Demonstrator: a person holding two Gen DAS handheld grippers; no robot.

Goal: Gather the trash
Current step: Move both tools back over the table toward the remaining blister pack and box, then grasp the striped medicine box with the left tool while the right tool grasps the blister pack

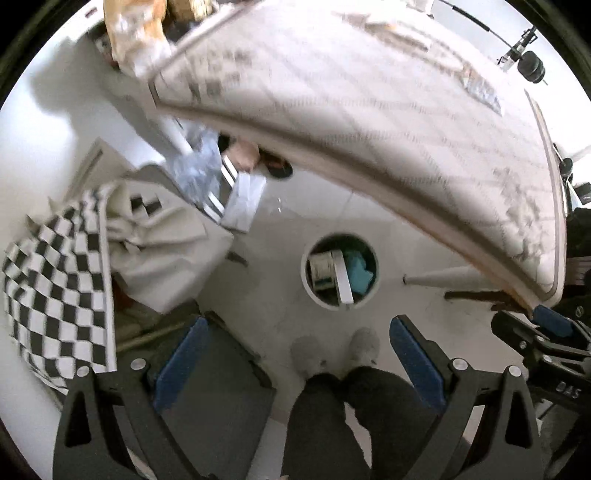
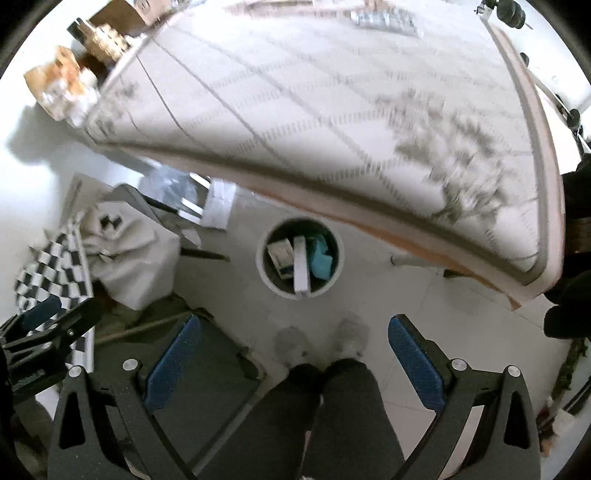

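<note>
Left wrist view: left hand-held gripper points down at the floor, blue-padded fingers spread wide apart, nothing between them. White round trash bin stands on the pale tiled floor ahead of the fingertips, near the edge of the counter, which carries a pale cloth with a grid pattern. Inside the bin: a white rectangular box standing on end, a printed carton to its left, a teal crumpled item to its right. Person's dark trouser legs and pale shoes show between the fingers. Black-and-white checkered cloth lies at left over a white bundle.

Right wrist view: right hand-held gripper also aimed down, jaws wide apart and empty. Same bin sits above the gap between the fingers, contents unchanged in layout. Left hand-held gripper visible at the left edge. A crinkled foil wrapper lies on the counter, blurred, at the far side.
</note>
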